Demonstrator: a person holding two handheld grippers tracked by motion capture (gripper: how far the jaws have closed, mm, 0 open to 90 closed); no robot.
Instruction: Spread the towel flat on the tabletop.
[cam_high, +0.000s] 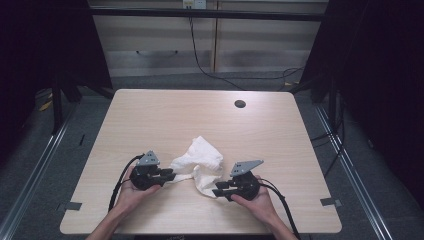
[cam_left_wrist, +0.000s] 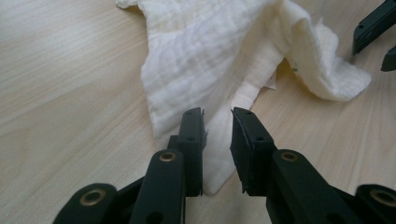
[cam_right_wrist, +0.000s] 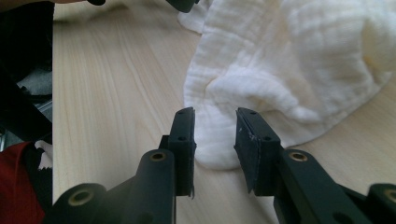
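Now the cloth (cam_high: 200, 162) lies between both grippers; left gripper (cam_left_wrist: 218, 116) and right gripper (cam_right_wrist: 215, 116) each straddle a corner, jaws slightly apart.

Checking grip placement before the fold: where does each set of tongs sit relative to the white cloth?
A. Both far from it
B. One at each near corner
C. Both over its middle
B: left tongs and right tongs each straddle a near corner of the cloth.

table (cam_high: 165, 115): light wood, round hole (cam_high: 240, 104) | floor (cam_high: 30, 150): grey | back: pale cabinets (cam_high: 250, 45), black cable (cam_high: 197, 55)
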